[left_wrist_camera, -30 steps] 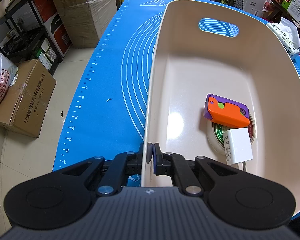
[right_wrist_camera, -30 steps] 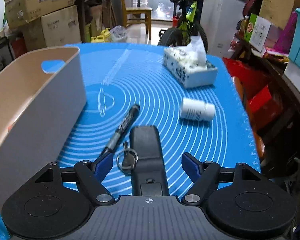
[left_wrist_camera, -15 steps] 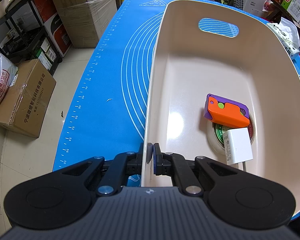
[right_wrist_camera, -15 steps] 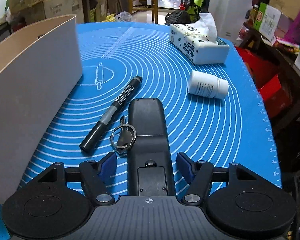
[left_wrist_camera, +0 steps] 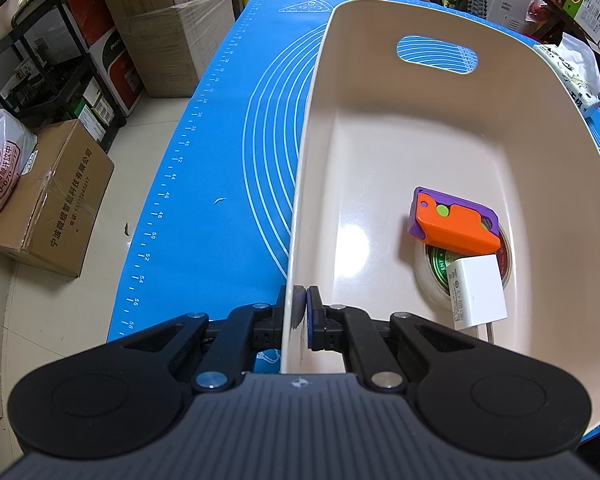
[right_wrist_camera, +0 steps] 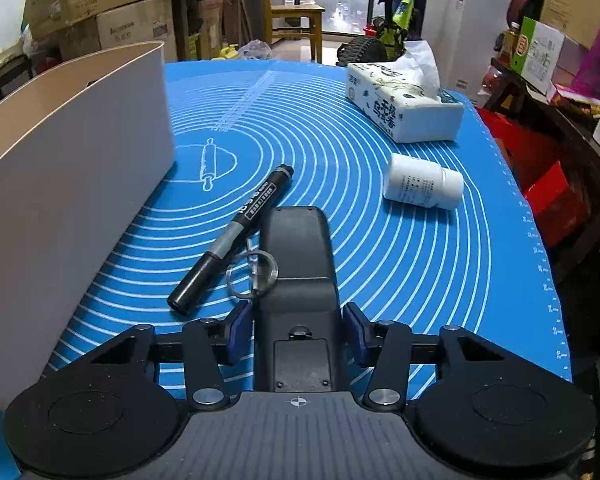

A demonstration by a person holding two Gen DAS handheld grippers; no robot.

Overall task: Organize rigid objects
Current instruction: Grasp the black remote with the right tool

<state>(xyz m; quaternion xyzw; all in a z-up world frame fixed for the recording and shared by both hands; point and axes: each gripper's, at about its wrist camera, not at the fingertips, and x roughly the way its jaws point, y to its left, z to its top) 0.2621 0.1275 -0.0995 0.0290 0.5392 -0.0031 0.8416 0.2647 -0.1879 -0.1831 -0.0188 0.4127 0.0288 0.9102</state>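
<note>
My left gripper (left_wrist_camera: 302, 300) is shut on the near wall of the beige bin (left_wrist_camera: 380, 140), one pad inside and one outside. In the bin lie an orange and purple toy (left_wrist_camera: 452, 224), a white charger (left_wrist_camera: 478, 292) and a roll of tape (left_wrist_camera: 440, 268) under them. My right gripper (right_wrist_camera: 298, 328) straddles the near end of a black remote-like device (right_wrist_camera: 298, 264) on the blue mat. Its jaws are closing, with the pads close beside the device's sides. A black marker (right_wrist_camera: 236, 236) and a key ring (right_wrist_camera: 254, 274) lie just left of the device.
A white pill bottle (right_wrist_camera: 422, 186) lies on its side to the right, with a tissue pack (right_wrist_camera: 400, 108) behind it. The bin's outer wall (right_wrist_camera: 80, 160) stands along the left. The blue mat (right_wrist_camera: 380, 260) ends at the right table edge. Cardboard boxes crowd the floor.
The right gripper has come down over the black device and its jaws have narrowed around it. The left gripper and the bin have stayed still.
</note>
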